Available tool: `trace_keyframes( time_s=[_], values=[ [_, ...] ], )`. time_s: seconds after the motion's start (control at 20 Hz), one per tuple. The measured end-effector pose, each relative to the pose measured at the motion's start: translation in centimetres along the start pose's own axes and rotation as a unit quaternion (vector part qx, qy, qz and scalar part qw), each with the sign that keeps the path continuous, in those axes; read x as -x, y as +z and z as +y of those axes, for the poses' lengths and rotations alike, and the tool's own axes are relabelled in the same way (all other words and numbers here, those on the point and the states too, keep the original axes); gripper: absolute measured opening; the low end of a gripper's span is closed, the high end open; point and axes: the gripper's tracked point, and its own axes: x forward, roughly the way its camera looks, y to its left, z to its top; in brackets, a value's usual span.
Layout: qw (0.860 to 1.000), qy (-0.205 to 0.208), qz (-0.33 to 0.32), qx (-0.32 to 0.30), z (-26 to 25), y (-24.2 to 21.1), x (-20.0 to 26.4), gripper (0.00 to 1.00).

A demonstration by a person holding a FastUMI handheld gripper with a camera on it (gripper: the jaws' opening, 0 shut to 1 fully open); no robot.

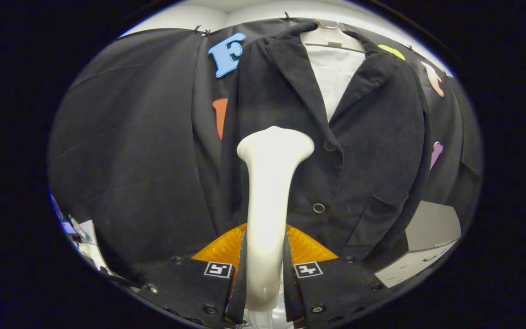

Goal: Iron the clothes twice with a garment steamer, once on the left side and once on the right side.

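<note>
With both fingers pinching the steamer (270, 214) by its handle, the gripper (265, 269) points its head at the left front of the jacket (368, 151) hanging just beyond, seemingly positioned for a pass on that side.

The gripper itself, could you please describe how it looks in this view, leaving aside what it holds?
The gripper has two broad, flat, dark finger bodies studded with round screw heads. Each carries a small square black-and-white marker tag near its inner edge. Ribbed, fan-shaped orange panels spread out ahead of them. No cables are visible.
</note>
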Motion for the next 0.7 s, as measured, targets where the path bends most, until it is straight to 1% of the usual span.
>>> trace_keyframes(
  time_s=[0.3,0.7],
  values=[
    [1.0,0.004,0.023,-0.015,-0.2,-3.8,-0.7,0.36],
    [0.998,0.017,0.054,-0.016,0.2,-8.6,-1.1,0.36]
  ],
)
